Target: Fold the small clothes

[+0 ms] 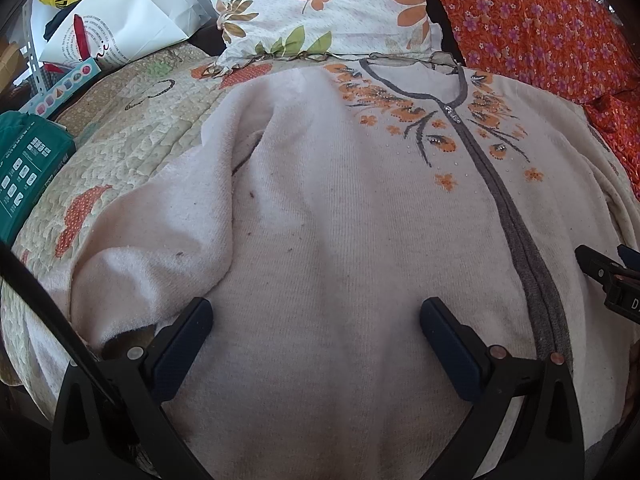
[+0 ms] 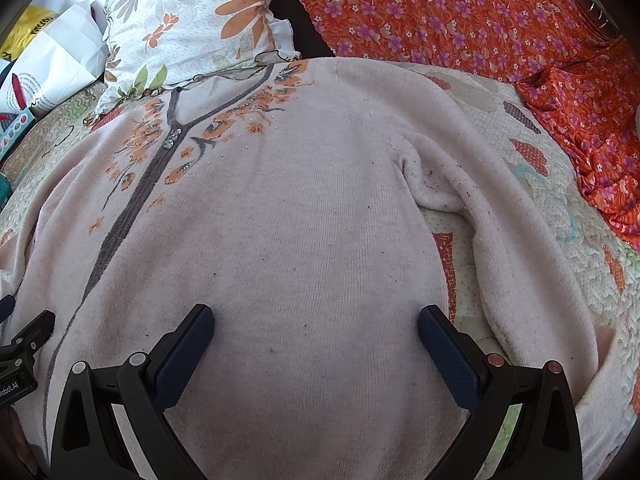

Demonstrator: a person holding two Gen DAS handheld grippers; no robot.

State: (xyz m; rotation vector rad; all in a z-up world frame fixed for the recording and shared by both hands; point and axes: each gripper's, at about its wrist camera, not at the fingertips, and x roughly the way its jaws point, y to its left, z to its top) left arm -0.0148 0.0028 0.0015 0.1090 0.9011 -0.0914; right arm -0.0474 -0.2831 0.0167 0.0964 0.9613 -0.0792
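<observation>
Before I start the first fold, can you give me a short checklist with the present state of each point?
1. Left hand-held gripper open and holding nothing: ok.
2. Right hand-held gripper open and holding nothing: ok.
3. Cardigan lies front up on the quilt, grey zip band closed down the middle: ok.
4. Left sleeve flat: not ok, it is bunched and partly lies over the body.
5. Right sleeve flat: ok, it lies beside the body on the quilt.
6. Bottom hem straight: cannot tell, it is hidden below both hand-held grippers.
</observation>
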